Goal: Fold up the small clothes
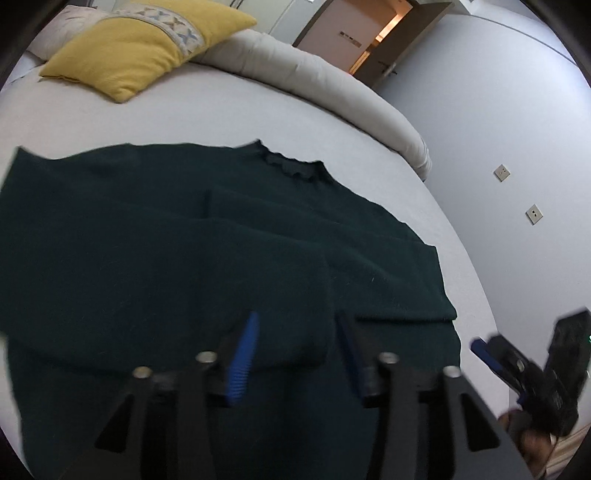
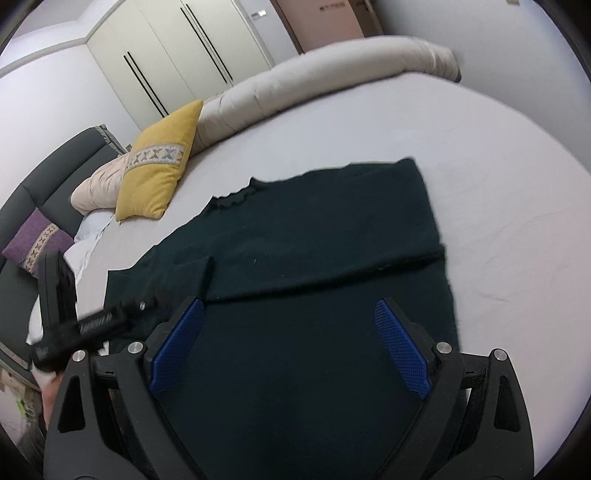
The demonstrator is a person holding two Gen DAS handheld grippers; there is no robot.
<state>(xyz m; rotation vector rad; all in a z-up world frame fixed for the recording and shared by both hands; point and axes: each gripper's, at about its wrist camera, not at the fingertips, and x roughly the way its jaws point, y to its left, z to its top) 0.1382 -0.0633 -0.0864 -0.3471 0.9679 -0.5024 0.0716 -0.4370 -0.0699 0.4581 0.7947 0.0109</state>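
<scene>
A dark green sweater (image 1: 184, 240) lies flat on the round white bed (image 1: 221, 110), collar toward the pillows, with both sleeves folded in across its body. It also shows in the right wrist view (image 2: 314, 240). My left gripper (image 1: 295, 332) hovers over the sweater's lower part, jaws open and empty. My right gripper (image 2: 291, 314) hovers over the sweater's hem, jaws wide open and empty. The right gripper also shows in the left wrist view (image 1: 517, 365), off the bed's right edge. The left gripper shows in the right wrist view (image 2: 110, 314) over the sweater's left side.
A yellow pillow (image 1: 136, 48) and a beige pillow (image 2: 99, 184) lie at the bed's far side. A padded cream bolster (image 1: 332, 85) rims the bed. A purple cushion (image 2: 33, 240) sits on a grey sofa (image 2: 55, 162). Wardrobes (image 2: 177, 48) and a doorway (image 1: 376, 33) stand behind.
</scene>
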